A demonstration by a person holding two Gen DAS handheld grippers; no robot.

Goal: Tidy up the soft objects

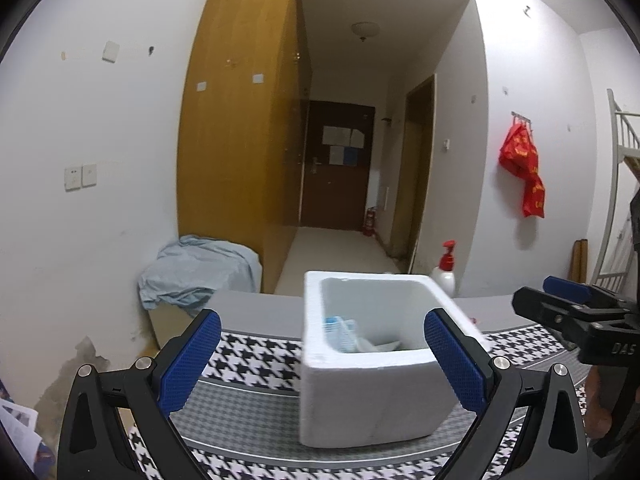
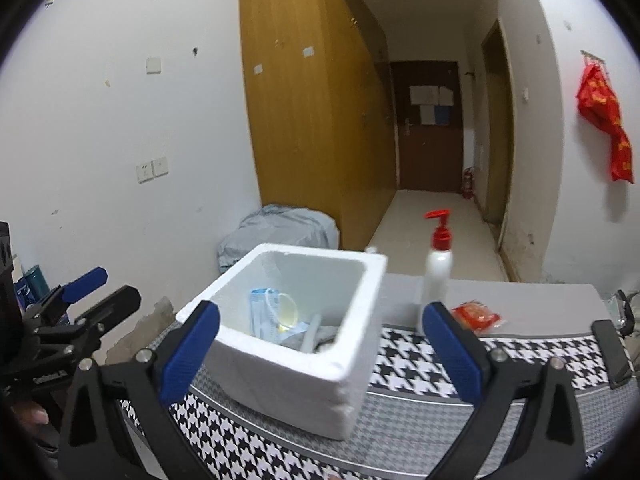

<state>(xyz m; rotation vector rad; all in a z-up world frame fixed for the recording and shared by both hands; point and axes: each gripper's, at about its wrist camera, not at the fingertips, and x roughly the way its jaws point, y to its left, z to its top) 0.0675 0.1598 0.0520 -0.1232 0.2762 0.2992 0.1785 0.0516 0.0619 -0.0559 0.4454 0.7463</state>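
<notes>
Right wrist: my right gripper (image 2: 320, 344) wide apart, empty | left gripper (image 1: 322, 354) apart, straddling foam box (image 1: 372, 396) | contents probably masks, blurred.

Left gripper (image 1: 322, 356): two matte black plastic arms, angular, each with a triangular cut-out low in the frame. Each finger carries a blue pad (image 1: 191, 360) with fine diamond knurling on its inner face. Two silver round-head screws (image 1: 141, 363) sit on each arm just behind the pad.

Right gripper (image 2: 320, 352): same build, with black arms, blue textured pads (image 2: 190, 354) and paired silver screws (image 2: 497, 354).

Seen side-on from the other camera, each gripper body is blocky black with open slots and white lettering (only "DAS" legible on the right one (image 1: 622, 349); the left one's is blurred).
</notes>
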